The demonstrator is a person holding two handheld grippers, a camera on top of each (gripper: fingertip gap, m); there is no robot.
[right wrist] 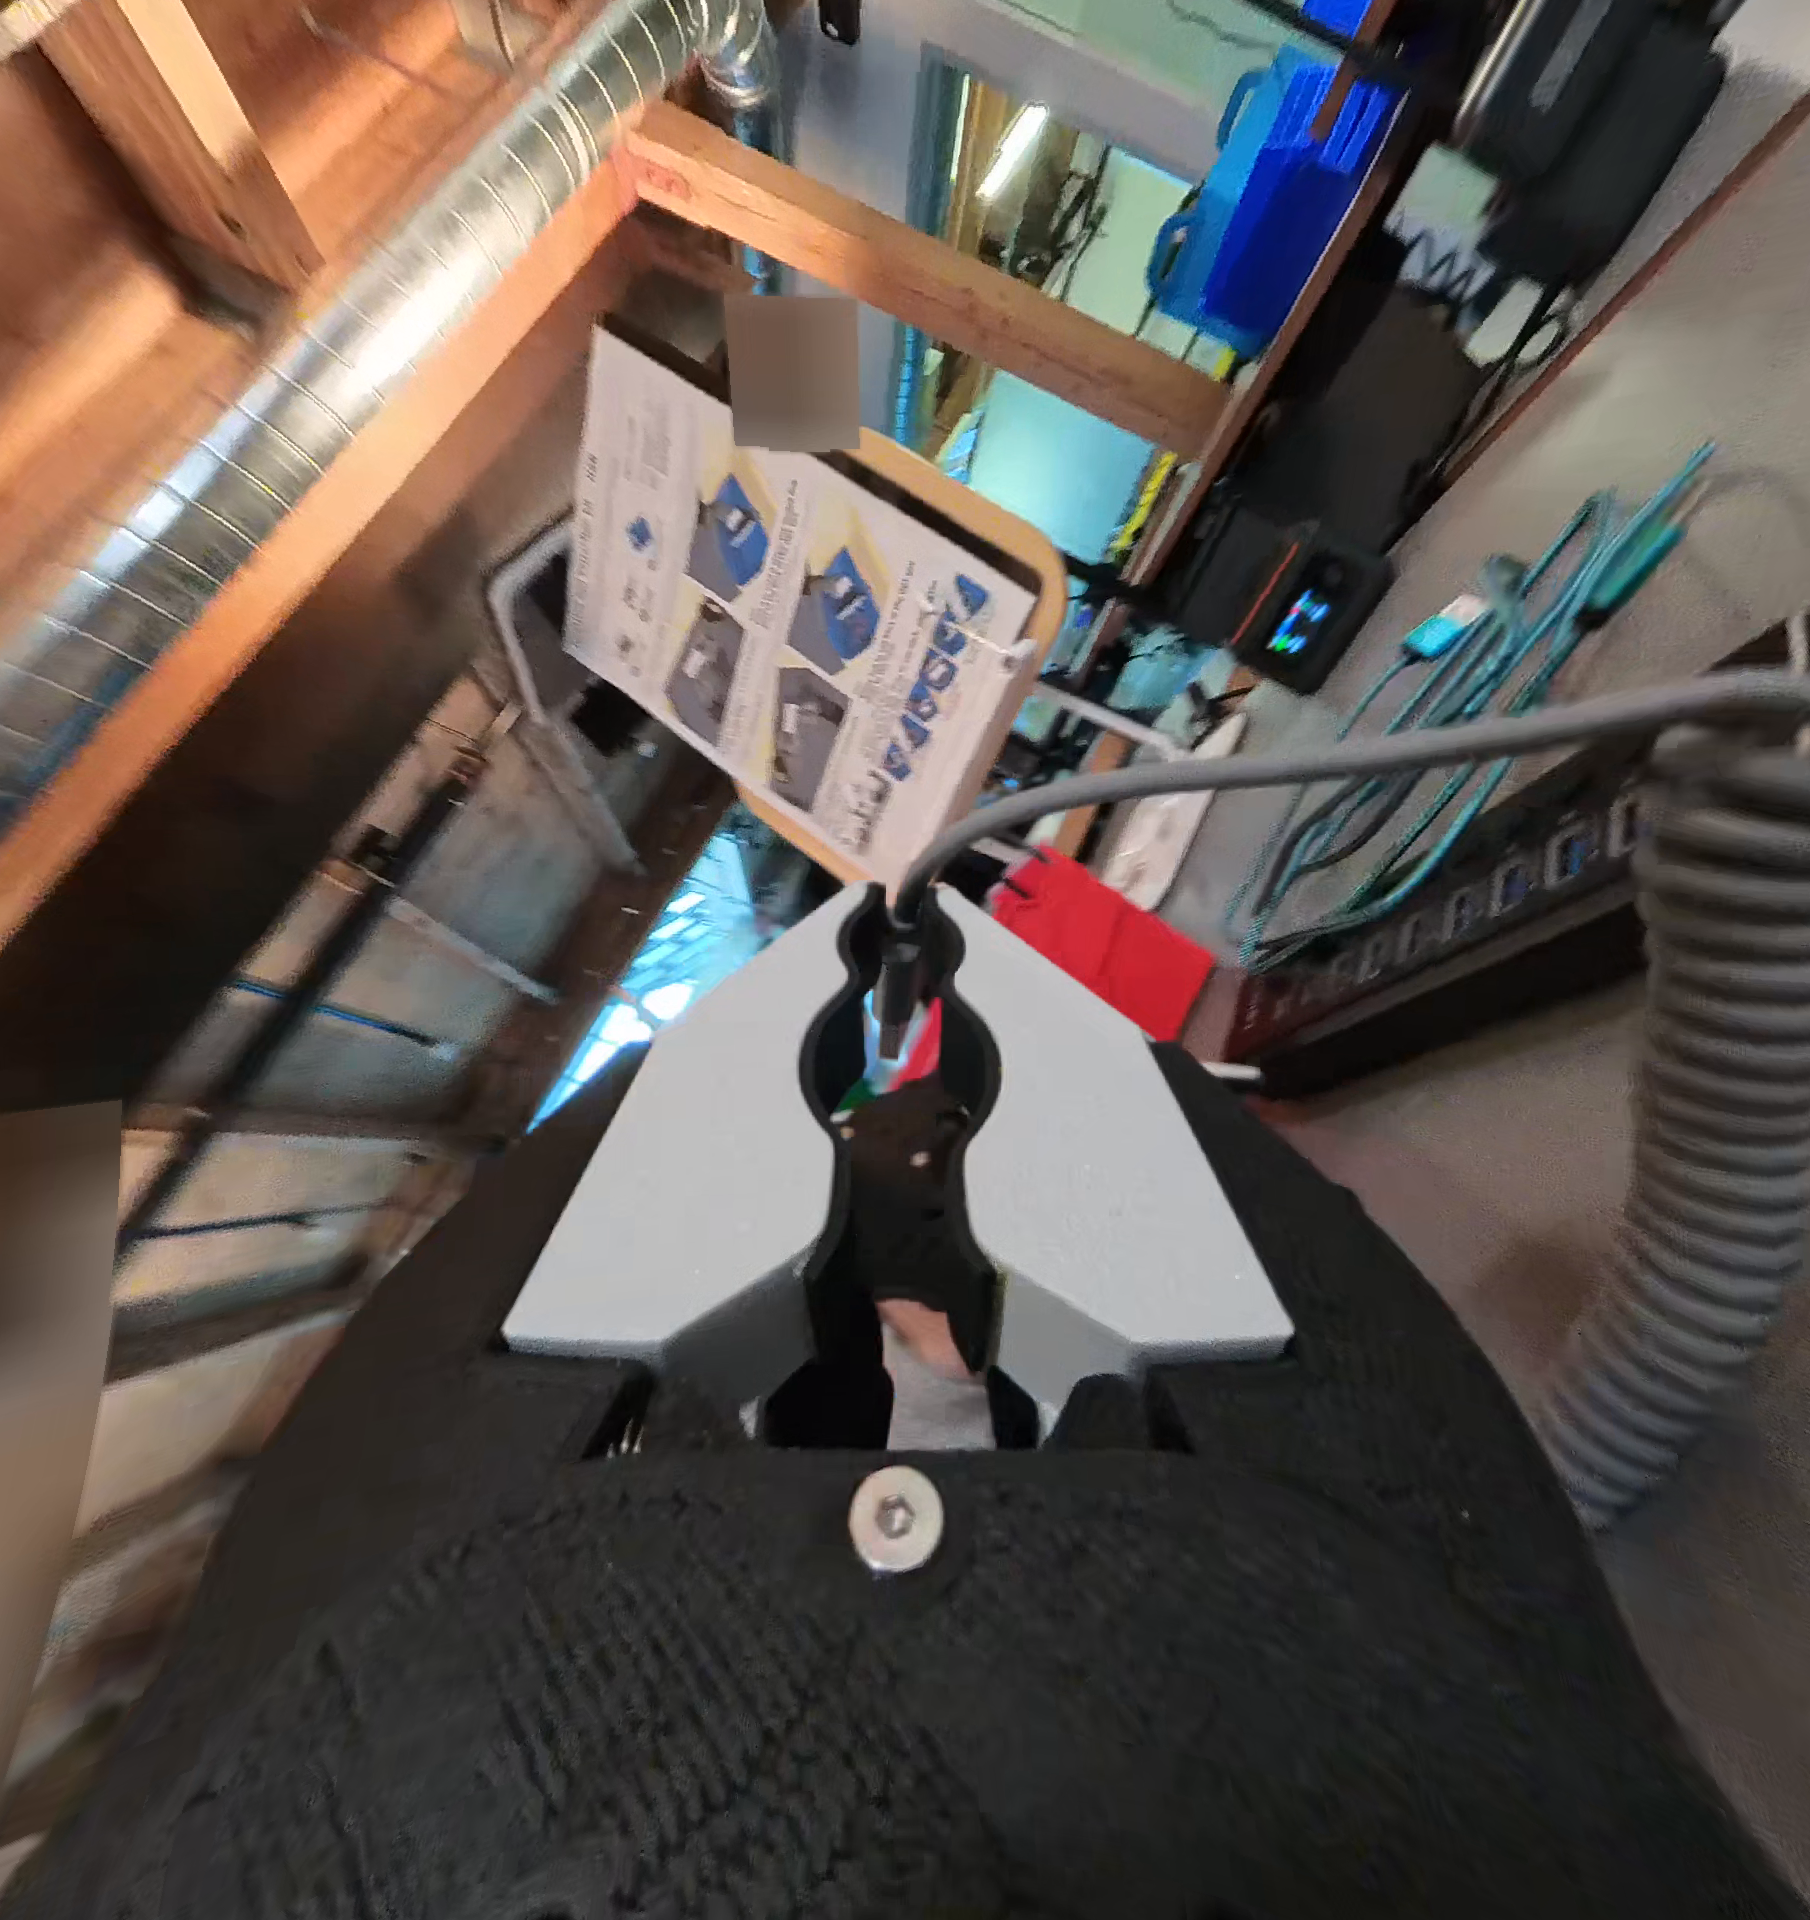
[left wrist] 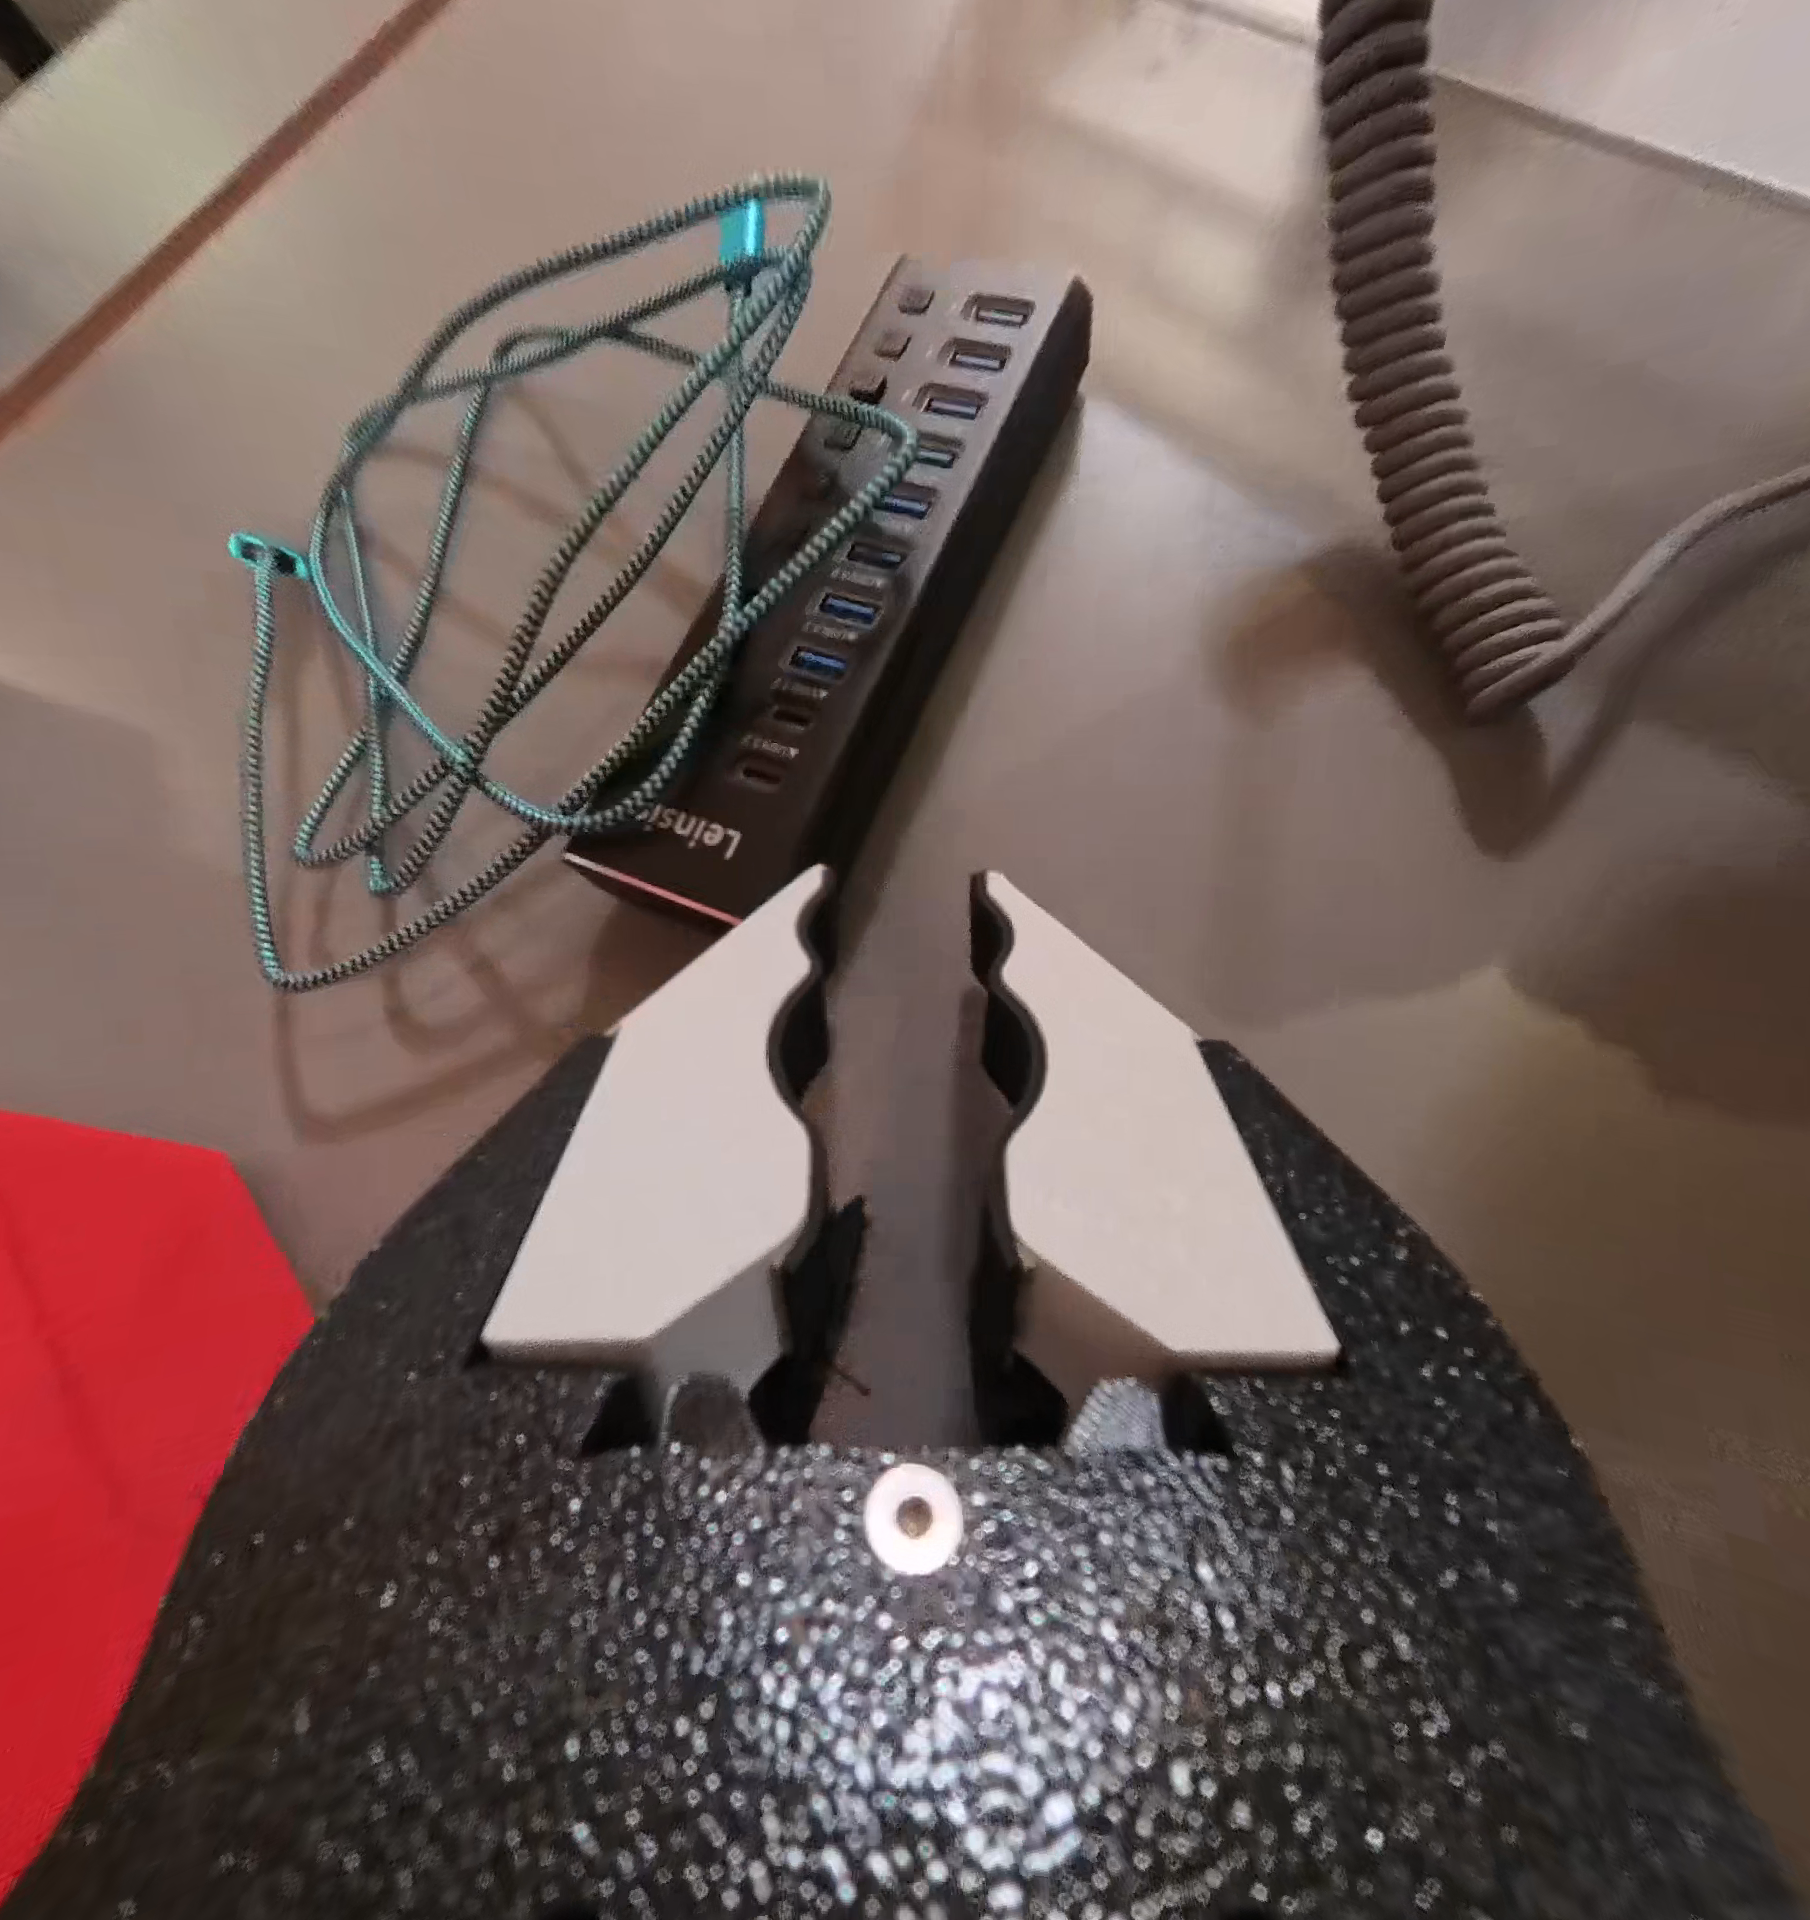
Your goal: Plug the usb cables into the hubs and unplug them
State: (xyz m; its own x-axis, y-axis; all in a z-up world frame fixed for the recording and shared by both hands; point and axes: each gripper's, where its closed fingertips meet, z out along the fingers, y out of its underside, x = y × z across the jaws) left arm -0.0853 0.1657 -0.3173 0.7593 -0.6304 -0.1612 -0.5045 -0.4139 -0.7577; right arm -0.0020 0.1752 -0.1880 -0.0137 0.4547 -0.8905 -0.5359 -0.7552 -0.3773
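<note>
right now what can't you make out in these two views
- Grey cable plug: right wrist view, buried between the right gripper fingers, so connector type is unclear.
- Coiled cable's upper end: left wrist view, cut off by the top edge.
- Hub near end: left wrist view, behind the left gripper.
- Hub port labels: too small and blurred.

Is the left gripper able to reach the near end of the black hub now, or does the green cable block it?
Probably yes. The left gripper has its jaws open and empty, pointing at the near end of the black hub. The green cable lies mostly beside the hub, crossing only its middle.
</note>
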